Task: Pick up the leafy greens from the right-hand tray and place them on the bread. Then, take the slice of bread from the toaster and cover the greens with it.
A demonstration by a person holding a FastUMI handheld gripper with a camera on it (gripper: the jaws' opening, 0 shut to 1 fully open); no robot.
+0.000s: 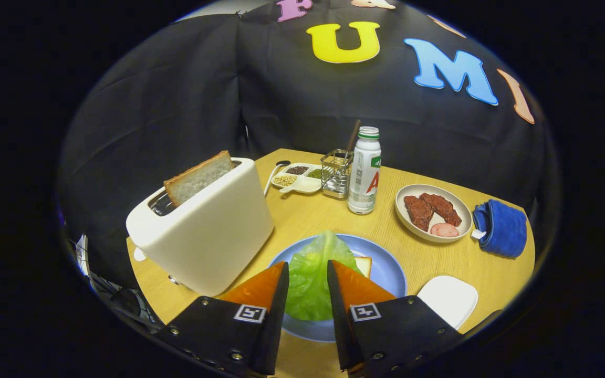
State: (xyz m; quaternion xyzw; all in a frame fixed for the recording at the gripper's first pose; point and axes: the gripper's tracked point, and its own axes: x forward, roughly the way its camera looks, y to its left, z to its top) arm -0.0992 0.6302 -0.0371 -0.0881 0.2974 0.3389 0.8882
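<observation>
Gripper view showed the hand-held gripper point(306, 273) with its fingers spread apart, holding nothing — the leafy greens point(310, 273) lay between them on the blue plate point(386, 265), covering the bread point(364, 265) so that only its corner was seen. A second slice of bread point(197, 177) stood tilted in the white toaster point(202, 226) on the desk point(308, 212), beside the plate.

Gripper point(305, 270), black screwed housings, square coded markers (one each)
</observation>
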